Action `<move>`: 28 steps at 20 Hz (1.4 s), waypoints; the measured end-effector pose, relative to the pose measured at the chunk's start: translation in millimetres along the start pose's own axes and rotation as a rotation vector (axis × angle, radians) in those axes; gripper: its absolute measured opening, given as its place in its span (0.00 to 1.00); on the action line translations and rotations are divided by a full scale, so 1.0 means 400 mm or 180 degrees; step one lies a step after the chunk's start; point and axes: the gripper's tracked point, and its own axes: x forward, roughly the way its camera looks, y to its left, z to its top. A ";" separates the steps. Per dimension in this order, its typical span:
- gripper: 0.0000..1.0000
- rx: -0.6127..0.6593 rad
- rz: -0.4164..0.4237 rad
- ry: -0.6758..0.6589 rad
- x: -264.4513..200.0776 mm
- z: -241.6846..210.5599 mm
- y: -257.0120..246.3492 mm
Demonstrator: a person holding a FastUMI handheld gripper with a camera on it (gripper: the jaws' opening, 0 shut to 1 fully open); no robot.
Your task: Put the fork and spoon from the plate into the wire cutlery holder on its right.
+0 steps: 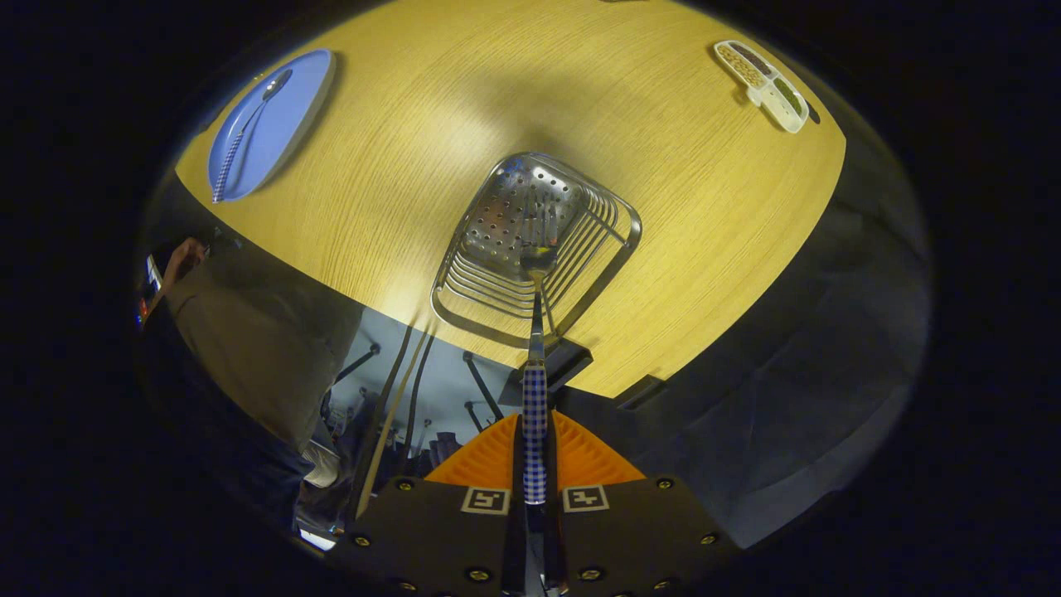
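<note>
Gripper (535, 464): clamped on fork (535, 365) handle.
Fork: over holder (530, 240); lower straight in (spoon (244, 133) on plate (286, 124)).

1 fork (535, 365), 1 spoon (245, 133), 1 plate (290, 124), 1 holder (572, 224).

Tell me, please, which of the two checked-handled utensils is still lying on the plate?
The spoon lies on the blue plate. The fork is clamped in the tongs, head reaching over the wire holder.

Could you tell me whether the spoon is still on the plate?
Yes: the spoon lies on the plate; the claw is shut on the fork.
</note>
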 end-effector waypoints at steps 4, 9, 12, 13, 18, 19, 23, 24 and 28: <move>0.09 -0.0014 -0.0041 0.0203 0.001 0.025 -0.011; 0.10 0.0045 -0.0003 0.0270 0.006 0.052 -0.026; 0.14 0.0085 0.0012 0.0245 0.007 0.055 -0.031; 0.18 0.0097 0.0012 0.0233 0.005 0.052 -0.033; 0.69 0.0252 0.0092 -0.0010 -0.007 0.042 -0.023; 0.70 0.0282 0.0086 -0.0095 -0.007 0.037 -0.025; 0.97 0.0363 0.0079 -0.0459 -0.058 0.001 -0.018; 0.97 0.0388 0.0080 -0.0565 -0.074 -0.002 -0.014; 0.97 0.0483 0.0051 -0.1027 -0.137 -0.014 0.036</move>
